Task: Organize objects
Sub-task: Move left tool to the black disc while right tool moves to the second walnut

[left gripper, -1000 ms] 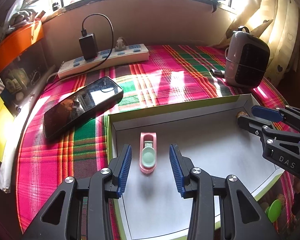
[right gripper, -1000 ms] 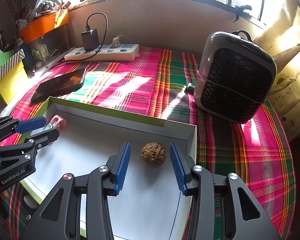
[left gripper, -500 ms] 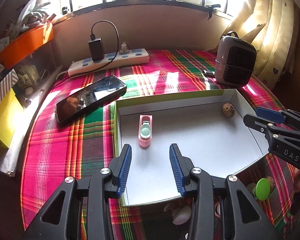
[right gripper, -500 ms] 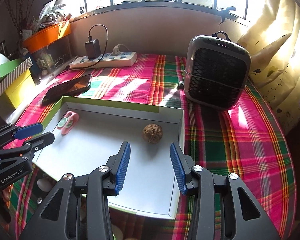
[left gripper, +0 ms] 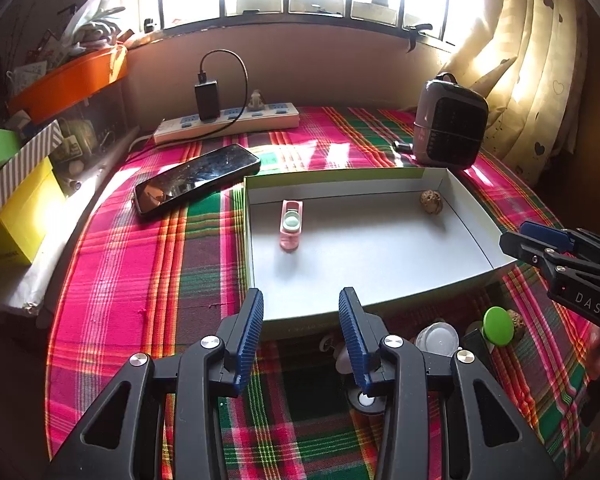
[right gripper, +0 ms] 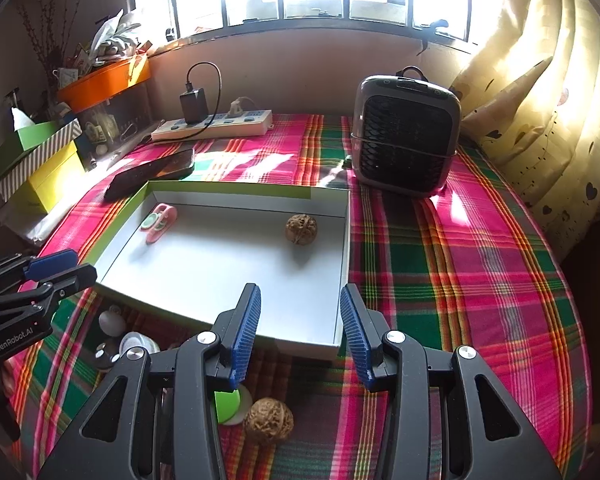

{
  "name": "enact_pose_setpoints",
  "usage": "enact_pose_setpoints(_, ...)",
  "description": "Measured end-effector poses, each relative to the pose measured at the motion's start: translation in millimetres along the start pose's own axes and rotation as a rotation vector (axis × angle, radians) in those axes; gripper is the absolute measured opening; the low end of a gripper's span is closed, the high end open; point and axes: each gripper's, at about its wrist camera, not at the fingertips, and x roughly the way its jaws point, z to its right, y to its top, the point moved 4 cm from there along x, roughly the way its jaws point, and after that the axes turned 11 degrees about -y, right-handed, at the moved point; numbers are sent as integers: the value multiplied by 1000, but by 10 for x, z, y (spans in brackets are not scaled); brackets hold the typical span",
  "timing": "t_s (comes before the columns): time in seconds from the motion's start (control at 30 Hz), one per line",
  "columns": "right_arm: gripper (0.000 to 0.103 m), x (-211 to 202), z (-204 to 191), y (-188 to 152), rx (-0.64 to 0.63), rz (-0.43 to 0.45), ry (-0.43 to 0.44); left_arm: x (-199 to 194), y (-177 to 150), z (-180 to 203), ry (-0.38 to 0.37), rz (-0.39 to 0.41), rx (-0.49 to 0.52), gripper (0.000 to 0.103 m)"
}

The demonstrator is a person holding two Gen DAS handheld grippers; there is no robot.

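Note:
A shallow white tray point(left gripper: 380, 264) with a green rim lies on the plaid cloth. Inside it are a pink clip-like item with a pale green part point(left gripper: 291, 224) at the left and a walnut point(left gripper: 431, 202) in the far right corner. My left gripper point(left gripper: 302, 332) hovers open and empty before the tray's near edge. My right gripper point(right gripper: 300, 328) is likewise open and empty, at the tray's point(right gripper: 220, 272) near right corner. A second walnut point(right gripper: 269, 416) and a green disc point(right gripper: 227, 406) lie on the cloth just under it. Small white and clear caps point(left gripper: 438, 338) sit along the tray's front.
A black phone point(left gripper: 198, 178) lies left of the tray, with a power strip and charger point(left gripper: 228, 124) behind it. A grey heater point(right gripper: 406, 140) stands at the back right near the curtain point(right gripper: 540, 100). Yellow and striped boxes point(left gripper: 24, 216) line the left edge.
Both grippers have drawn back from over the tray toward its near edge. The pink item and walnut now lie farther off, and loose objects in front of the tray have come into view.

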Motion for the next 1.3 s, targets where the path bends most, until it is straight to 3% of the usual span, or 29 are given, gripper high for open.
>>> enact_pose_setpoints(0.5, 43, -220, 110, -337, 12, 8, 8, -159, -416, -70, -77, -21, -37, 38)
enact_pose_setpoints(0.9, 48, -254, 151, -548, 13, -16, 25, -108, -553, 136, -212, -38, -13, 45)
enact_pose_setpoints(1.3, 49, -178, 91, -687, -19, -56, 49, 92, -558, 280, -210, -92, 31, 47)
